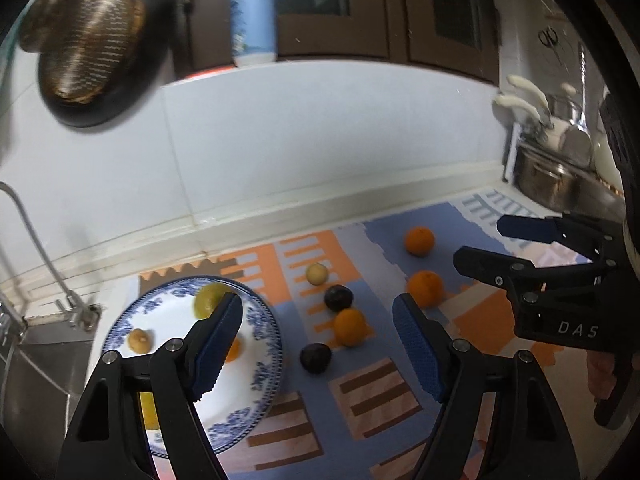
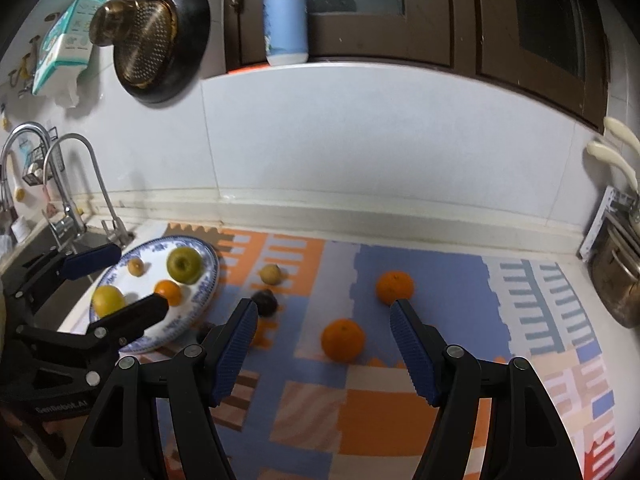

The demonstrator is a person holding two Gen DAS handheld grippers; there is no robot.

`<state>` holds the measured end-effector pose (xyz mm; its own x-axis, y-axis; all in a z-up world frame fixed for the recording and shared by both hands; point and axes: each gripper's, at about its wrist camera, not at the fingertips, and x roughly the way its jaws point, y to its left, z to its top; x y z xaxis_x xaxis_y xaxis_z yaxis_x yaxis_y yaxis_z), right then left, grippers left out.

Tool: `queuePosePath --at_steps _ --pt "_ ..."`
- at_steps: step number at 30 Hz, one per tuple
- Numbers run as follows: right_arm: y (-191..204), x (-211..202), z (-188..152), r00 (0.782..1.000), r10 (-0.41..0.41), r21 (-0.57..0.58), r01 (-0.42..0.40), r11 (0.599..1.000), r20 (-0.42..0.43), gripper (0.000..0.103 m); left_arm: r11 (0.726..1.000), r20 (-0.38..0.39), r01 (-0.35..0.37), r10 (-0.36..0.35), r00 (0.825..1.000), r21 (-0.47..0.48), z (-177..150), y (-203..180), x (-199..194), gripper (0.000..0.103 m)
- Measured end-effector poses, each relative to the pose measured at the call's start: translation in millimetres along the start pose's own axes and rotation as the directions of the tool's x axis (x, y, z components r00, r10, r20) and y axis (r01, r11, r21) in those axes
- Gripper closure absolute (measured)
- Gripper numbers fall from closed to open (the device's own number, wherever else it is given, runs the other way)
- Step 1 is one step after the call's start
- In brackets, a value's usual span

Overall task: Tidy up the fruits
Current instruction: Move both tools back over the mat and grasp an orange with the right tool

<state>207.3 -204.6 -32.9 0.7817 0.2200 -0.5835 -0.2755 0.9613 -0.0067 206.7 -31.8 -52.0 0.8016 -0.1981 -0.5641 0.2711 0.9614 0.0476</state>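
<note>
A blue-and-white plate [image 1: 262, 372] [image 2: 206, 286] sits at the left of the patterned mat and holds a green apple [image 2: 184, 265], a yellow fruit [image 2: 108, 299], a small orange [image 2: 169, 292] and a small brown fruit [image 2: 136, 266]. On the mat lie three oranges [image 1: 419, 241] [image 1: 426, 288] [image 1: 350, 326], two dark fruits [image 1: 338, 298] [image 1: 316, 358] and a pale yellow fruit [image 1: 317, 274]. My left gripper [image 1: 318, 304] [image 2: 136, 280] hovers open beside the plate, with nothing between its fingers. My right gripper [image 2: 323, 308] [image 1: 480, 240] hangs open over the nearer orange [image 2: 343, 339], empty.
A sink with a faucet [image 2: 92, 184] lies left of the plate. A dark pan [image 2: 160, 40] hangs on the wall and a bottle [image 2: 286, 20] stands on the ledge. A steel pot [image 1: 552, 176] and pale handles [image 1: 520, 96] crowd the right end of the counter.
</note>
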Motion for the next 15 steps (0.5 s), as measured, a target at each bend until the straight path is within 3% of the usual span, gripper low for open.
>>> queuePosePath --at_steps 15 --pt "-20.3 50.8 -25.5 0.992 0.044 0.07 -0.036 0.997 -0.115 0.034 0.996 -0.194 0.089 -0.083 0.978 0.024 -9.5 -10.6 68.9 0.053"
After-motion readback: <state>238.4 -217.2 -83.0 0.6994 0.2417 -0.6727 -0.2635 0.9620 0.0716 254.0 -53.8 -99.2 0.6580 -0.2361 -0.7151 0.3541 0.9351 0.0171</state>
